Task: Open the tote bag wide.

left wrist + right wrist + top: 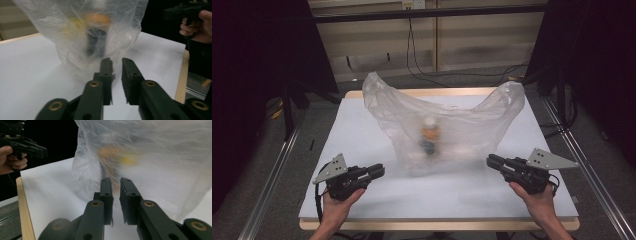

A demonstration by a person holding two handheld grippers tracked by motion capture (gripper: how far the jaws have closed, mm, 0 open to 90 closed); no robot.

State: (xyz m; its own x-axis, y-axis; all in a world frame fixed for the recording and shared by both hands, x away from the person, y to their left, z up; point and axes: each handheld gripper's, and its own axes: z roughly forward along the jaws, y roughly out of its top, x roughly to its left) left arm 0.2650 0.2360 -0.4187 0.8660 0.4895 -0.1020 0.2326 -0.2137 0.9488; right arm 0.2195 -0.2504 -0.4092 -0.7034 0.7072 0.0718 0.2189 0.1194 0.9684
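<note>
Both your claws, left claw [379, 170] and right claw [491, 160], sit nearly closed on nothing, flanking the plastic bag [447, 120] on the counter [362, 145] (bottle [429, 137] inside); next, reopen and take the bag's raised corners.

Through the plastic bag [439, 120] near the table's middle, I see its contents only as orange-and-dark blurs.

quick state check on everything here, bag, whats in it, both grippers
plastic bag: standing on the table, mouth open, two corners up, held by neither tool
items inside: upright, blurred through the plastic
left hand-held gripper: jaws nearly shut, empty, short of the bag
right hand-held gripper: jaws nearly shut, empty, short of the bag
</note>
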